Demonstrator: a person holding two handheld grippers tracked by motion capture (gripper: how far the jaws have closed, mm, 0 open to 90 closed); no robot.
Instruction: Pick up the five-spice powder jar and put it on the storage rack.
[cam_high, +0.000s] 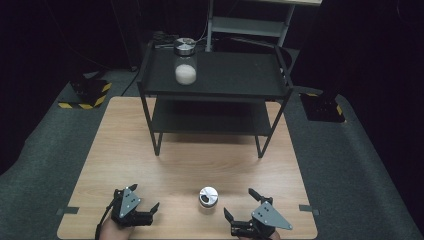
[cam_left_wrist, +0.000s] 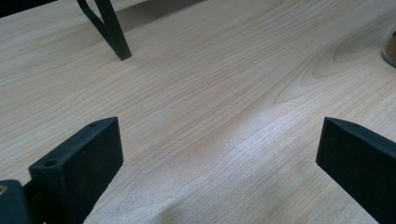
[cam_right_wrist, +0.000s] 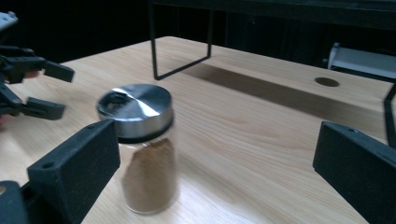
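Observation:
A small glass jar (cam_high: 208, 198) with a steel shaker lid stands on the wooden table (cam_high: 190, 160) near the front edge. In the right gripper view the jar (cam_right_wrist: 148, 177) holds brown powder and stands just ahead of the left jaw, untouched. My right gripper (cam_high: 239, 202) (cam_right_wrist: 215, 158) is open, just right of the jar. To the jar's left, my left gripper (cam_high: 145, 196) (cam_left_wrist: 219, 149) is open above bare wood, also visible as the left gripper (cam_right_wrist: 65, 92) farther off. A second jar (cam_high: 185, 66) with white powder stands on the rack's top shelf.
A black two-tier metal rack (cam_high: 215, 90) stands on the far half of the table; one of its legs (cam_left_wrist: 112, 32) shows in the left gripper view. A round hole (cam_right_wrist: 327, 81) is cut in the tabletop. Dark floor surrounds the table.

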